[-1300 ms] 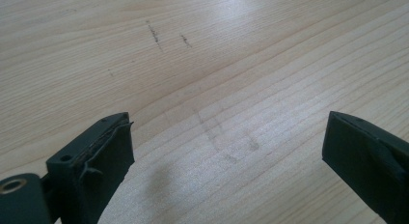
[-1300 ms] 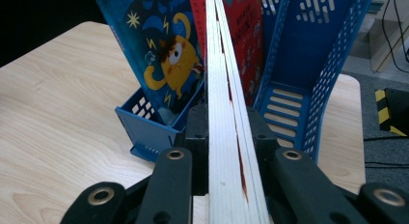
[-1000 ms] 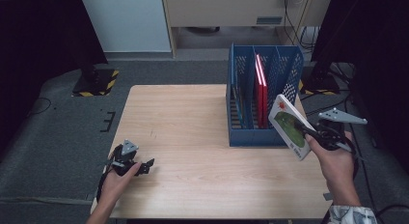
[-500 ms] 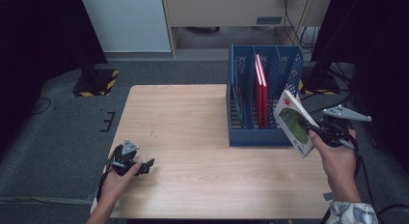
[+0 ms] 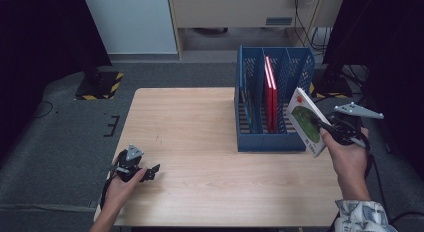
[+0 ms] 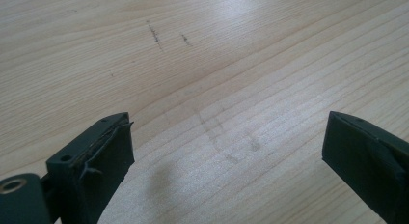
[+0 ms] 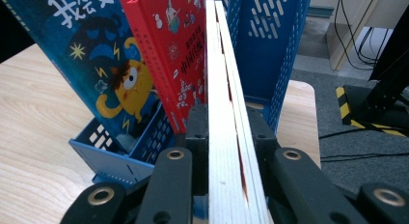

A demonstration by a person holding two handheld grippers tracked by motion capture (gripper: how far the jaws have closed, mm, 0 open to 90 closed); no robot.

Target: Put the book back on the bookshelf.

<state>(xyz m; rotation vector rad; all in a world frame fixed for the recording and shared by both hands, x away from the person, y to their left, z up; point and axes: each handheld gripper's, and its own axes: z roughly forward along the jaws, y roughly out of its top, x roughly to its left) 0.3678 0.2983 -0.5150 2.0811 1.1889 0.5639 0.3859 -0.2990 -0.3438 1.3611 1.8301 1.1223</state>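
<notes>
two jaws of the right gripper (image 5: pixel 327 128) clamp a white-covered book (image 5: pixel 306 121), held tilted just right of the blue file rack (image 5: pixel 272 142). judged step: carrying to slot; next, align over the empty right compartment. right gripper view adds page edges (image 7: pixel 226 113); left gripper (image 5: pixel 150 171) rests open, empty.

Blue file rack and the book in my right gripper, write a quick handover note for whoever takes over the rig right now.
Right gripper: shut on the white book, held tilted in the air just off the right end of the blue rack.
Left gripper: open, holding nothing, low over the table near its front left corner.
Done: a red book stands in a middle slot of the rack, and a blue book in the slot to its left.
Left: slide the white book into a free slot, probably the empty right one, then release.
</notes>
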